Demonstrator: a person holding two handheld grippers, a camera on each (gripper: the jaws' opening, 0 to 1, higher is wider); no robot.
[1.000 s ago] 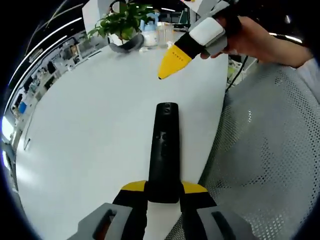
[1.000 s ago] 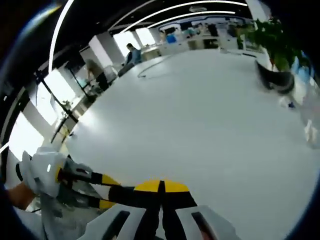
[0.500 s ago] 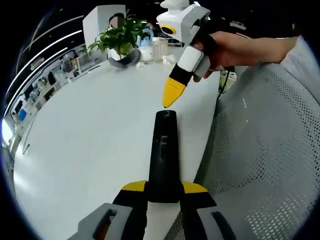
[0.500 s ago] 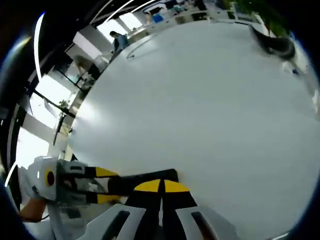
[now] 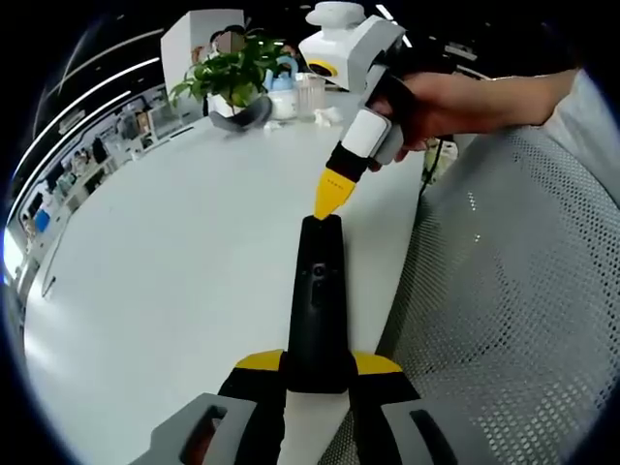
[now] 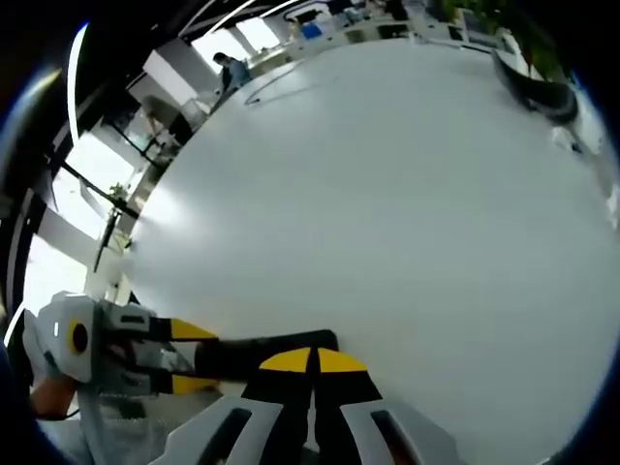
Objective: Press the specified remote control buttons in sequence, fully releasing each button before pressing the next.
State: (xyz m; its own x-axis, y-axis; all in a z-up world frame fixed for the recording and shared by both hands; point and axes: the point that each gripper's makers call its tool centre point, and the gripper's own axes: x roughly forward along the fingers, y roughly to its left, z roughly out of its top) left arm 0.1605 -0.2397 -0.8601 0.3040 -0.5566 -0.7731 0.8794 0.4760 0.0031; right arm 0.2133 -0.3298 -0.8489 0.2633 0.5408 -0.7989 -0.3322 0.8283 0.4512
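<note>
Broad white oval tabletop [image 5: 174,242] in a bright open-plan office, strip lights overhead.

Long black slim remote control [image 5: 318,291] lying lengthwise near the table's right edge in the left gripper view, near end pinched between the yellow-padded jaws of the left gripper [image 5: 318,373]. Same remote [image 6: 262,351] in the right gripper view, stretching leftward from just above the right gripper's own tips toward the left gripper [image 6: 179,356] clamped on it.

Right gripper [image 5: 331,199] reaching in from the upper right of the left gripper view, yellow tips pressed together into one point, that point touching or just above the remote's far end; contact hard to tell. Jaws likewise closed tight in its own view [image 6: 312,360]. Person's hand [image 5: 426,102] wrapped around its grip.

Grey perforated mesh surface [image 5: 504,310] just beside the table edge. At the table's far end, a leafy green potted plant [image 5: 232,73], well apart from the remote.
</note>
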